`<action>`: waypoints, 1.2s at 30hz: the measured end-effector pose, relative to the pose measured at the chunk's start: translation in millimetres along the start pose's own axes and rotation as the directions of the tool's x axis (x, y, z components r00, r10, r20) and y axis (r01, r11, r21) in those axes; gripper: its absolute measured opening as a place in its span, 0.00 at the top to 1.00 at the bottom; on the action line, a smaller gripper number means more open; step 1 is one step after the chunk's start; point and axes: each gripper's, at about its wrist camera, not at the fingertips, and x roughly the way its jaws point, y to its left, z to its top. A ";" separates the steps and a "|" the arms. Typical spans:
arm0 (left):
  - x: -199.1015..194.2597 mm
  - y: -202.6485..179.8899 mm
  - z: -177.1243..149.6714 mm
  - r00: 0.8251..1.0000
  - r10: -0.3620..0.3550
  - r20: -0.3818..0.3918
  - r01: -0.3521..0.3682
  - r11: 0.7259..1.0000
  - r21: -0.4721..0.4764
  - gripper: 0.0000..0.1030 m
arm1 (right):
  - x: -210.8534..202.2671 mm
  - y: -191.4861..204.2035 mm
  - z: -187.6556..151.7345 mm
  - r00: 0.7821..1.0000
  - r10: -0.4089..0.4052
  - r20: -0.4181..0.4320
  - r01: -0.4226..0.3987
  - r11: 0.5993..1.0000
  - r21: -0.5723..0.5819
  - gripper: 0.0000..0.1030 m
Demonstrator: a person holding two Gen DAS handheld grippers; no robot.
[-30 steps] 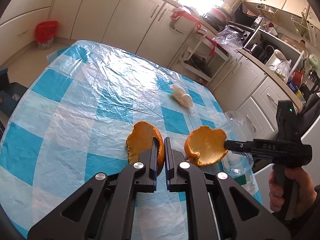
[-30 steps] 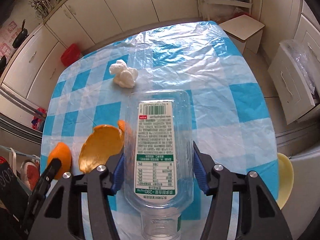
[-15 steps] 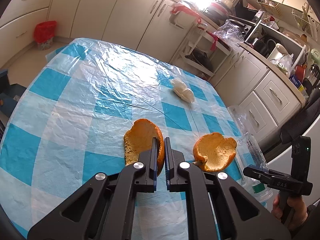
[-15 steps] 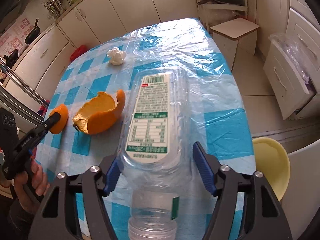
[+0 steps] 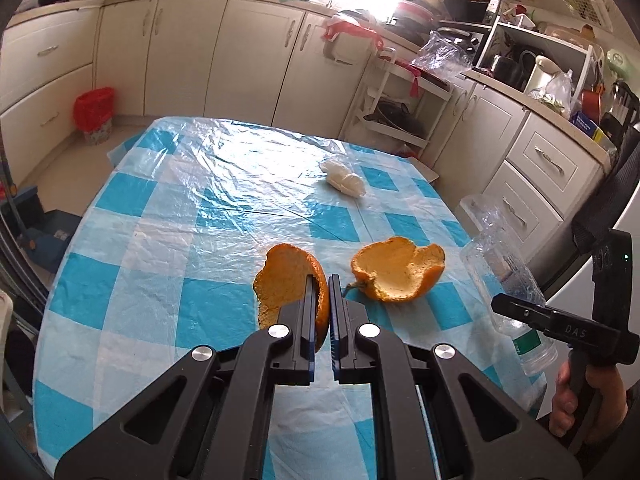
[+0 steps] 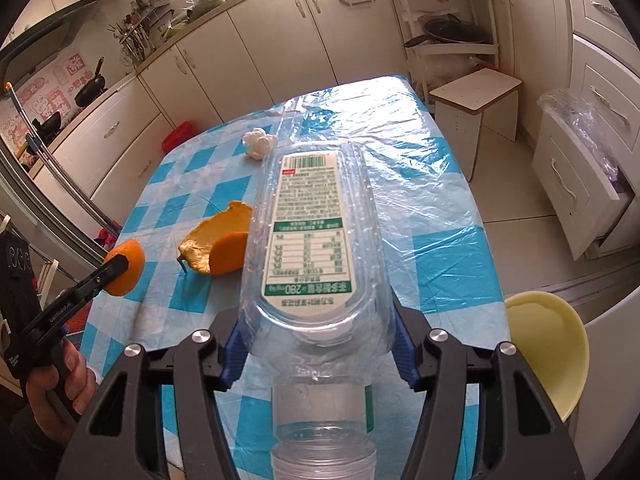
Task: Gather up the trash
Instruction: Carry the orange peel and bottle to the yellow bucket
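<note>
My left gripper (image 5: 322,284) is shut on the rim of an orange peel half (image 5: 284,280), held a little above the blue-checked table (image 5: 168,216). From the right wrist view the same peel (image 6: 127,266) shows pinched in that gripper at the left. A second peel half (image 5: 396,276) lies on the cloth, open side up, also seen as the cupped peel (image 6: 216,250). My right gripper (image 6: 320,344) is shut on a clear plastic bottle (image 6: 312,232), label up, neck toward the camera. In the left wrist view this bottle (image 5: 504,276) hangs past the table's right edge. A crumpled white tissue (image 5: 344,180) lies farther back.
A red-lined bin (image 5: 94,114) stands on the floor by the cabinets. A small white stool (image 6: 476,108) and a yellow bowl-shaped seat (image 6: 548,348) are beside the table. Open drawers (image 6: 580,188) with a plastic bag stand at the right. A hand (image 6: 60,384) grips the left tool.
The left gripper has lifted and pulled back with its peel. The right gripper has swung the bottle off toward the table's right edge, away from the cupped peel.
</note>
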 end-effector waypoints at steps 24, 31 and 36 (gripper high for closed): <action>-41.7 -132.2 -16.5 0.998 -0.040 0.038 0.029 0.967 0.254 0.95 | -49.7 -45.1 -22.5 0.995 0.003 0.099 -0.010 0.997 0.075 0.44; -36.6 -180.5 -16.8 0.983 -0.182 -0.002 0.177 0.949 0.260 0.95 | -74.4 -101.0 -26.7 0.988 -0.104 0.112 0.077 0.971 0.225 0.44; -20.6 -221.5 -22.9 0.961 -0.269 -0.062 0.276 0.924 0.265 0.95 | -72.0 -161.9 -45.1 0.985 -0.173 -0.002 0.159 0.902 0.401 0.44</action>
